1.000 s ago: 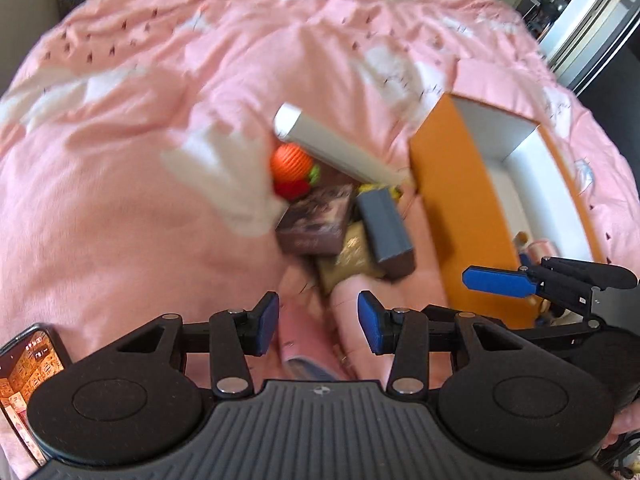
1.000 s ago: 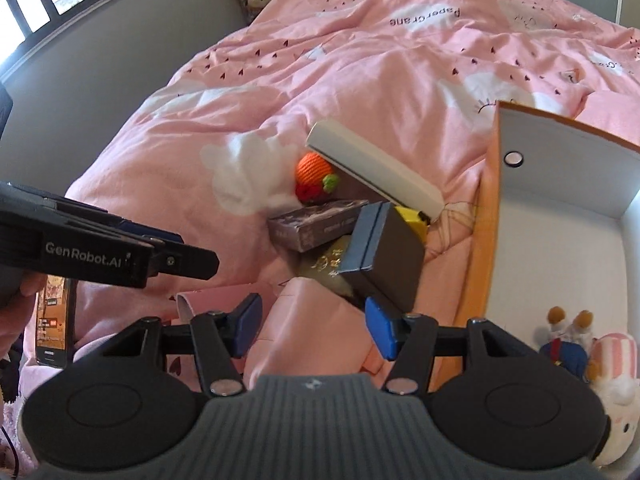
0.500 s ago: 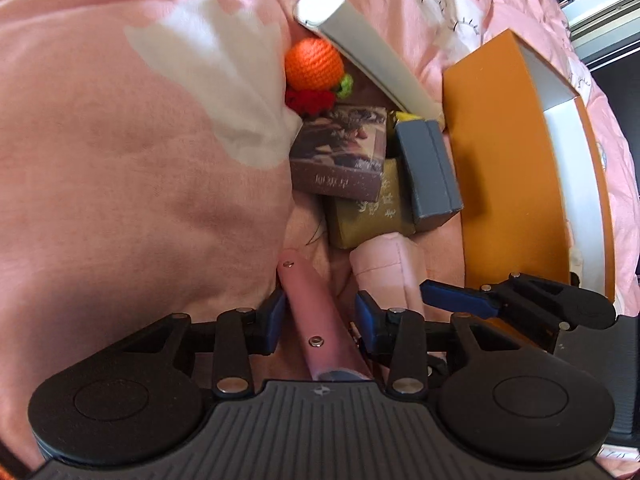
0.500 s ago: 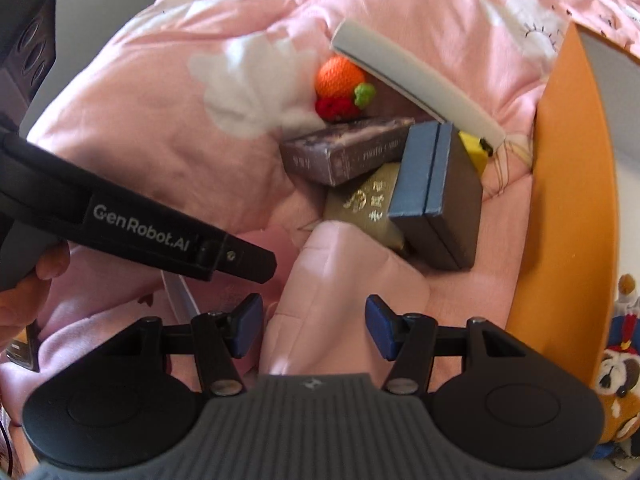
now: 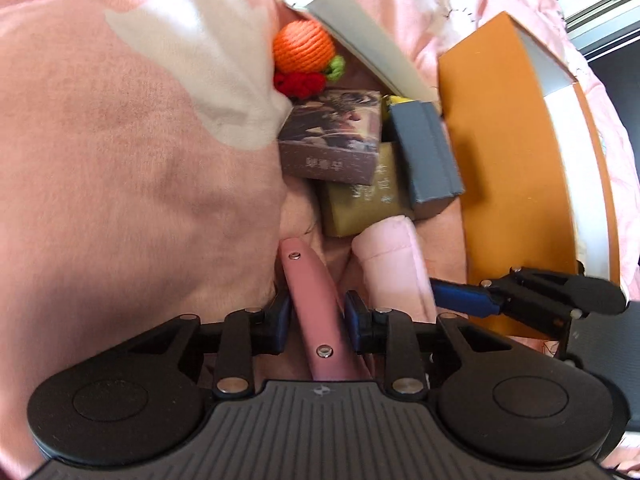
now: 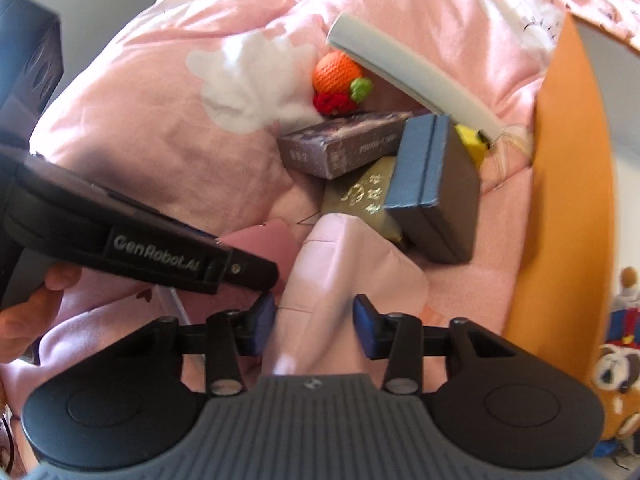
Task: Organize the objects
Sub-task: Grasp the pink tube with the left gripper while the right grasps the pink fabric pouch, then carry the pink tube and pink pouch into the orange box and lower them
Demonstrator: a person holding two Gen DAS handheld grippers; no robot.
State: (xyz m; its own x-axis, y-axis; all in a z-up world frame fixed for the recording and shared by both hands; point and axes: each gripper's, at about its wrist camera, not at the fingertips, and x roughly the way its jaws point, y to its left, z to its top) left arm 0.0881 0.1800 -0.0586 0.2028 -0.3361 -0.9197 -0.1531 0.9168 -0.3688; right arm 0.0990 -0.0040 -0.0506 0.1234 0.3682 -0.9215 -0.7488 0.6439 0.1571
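Pink riveted strap (image 5: 316, 308), curved, smooth.

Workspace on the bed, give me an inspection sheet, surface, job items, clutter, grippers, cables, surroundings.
Surface: pink quilt with white patches, rumpled.
Job's things: pink handle; pale pink fabric roll; orange box, open.
Clutter: crocheted orange ball; brown box lying on gold box; grey case leaning on them; long white box.
Grippers: left gripper has just been closing, pads on the pink handle; right gripper has just been closing, roll between its pads, contact unclear.
Cables: nothing seen.
Surroundings: plush toys inside the orange box.
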